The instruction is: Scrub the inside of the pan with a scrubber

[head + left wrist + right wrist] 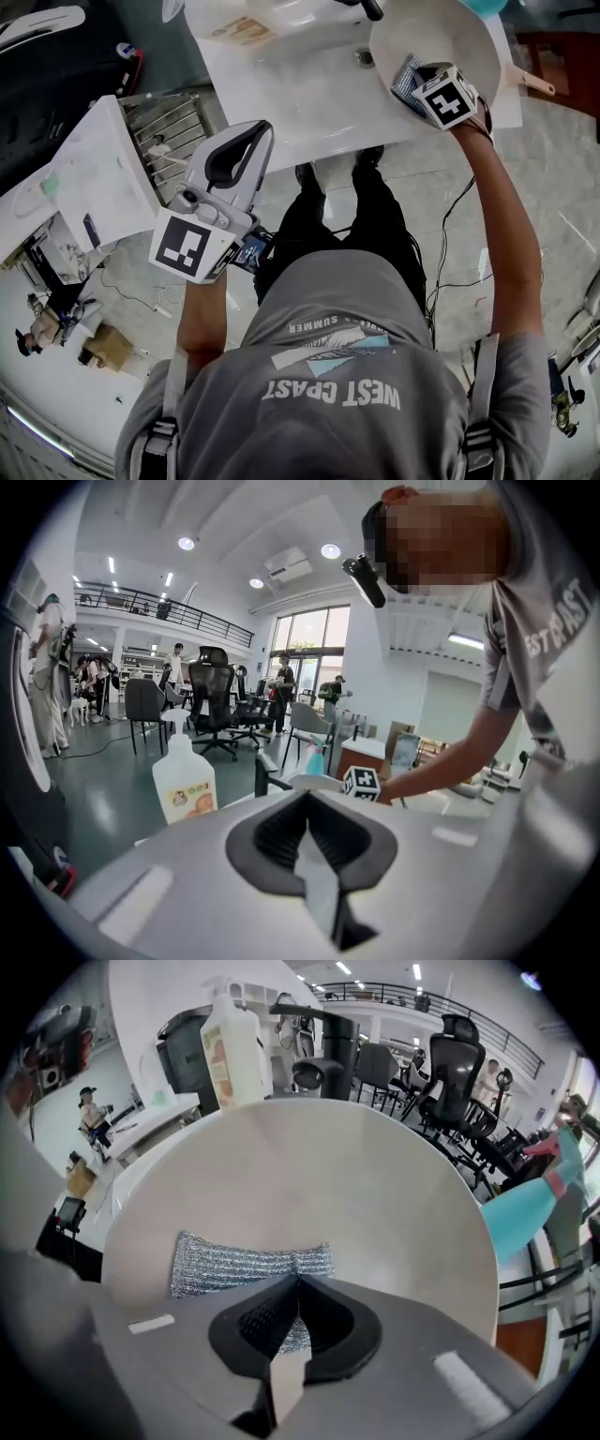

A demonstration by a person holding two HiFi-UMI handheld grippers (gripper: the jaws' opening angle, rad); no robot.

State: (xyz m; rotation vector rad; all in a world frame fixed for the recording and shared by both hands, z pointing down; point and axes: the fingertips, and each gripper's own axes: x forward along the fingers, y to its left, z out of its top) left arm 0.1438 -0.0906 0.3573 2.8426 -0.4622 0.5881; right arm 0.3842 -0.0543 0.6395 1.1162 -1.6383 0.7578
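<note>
A cream pan stands tilted on the white counter, its handle pointing right. My right gripper reaches into it, shut on a silvery mesh scrubber. In the right gripper view the scrubber lies flat against the pan's inner face, pinched at its lower edge by the jaws. My left gripper hangs in front of the person's body, away from the pan, and it holds nothing. In the left gripper view its jaws meet.
A soap pump bottle and a dark faucet stand behind the pan. Right of it is a teal spray bottle. A wire rack and a white panel are to the left. Office chairs fill the room.
</note>
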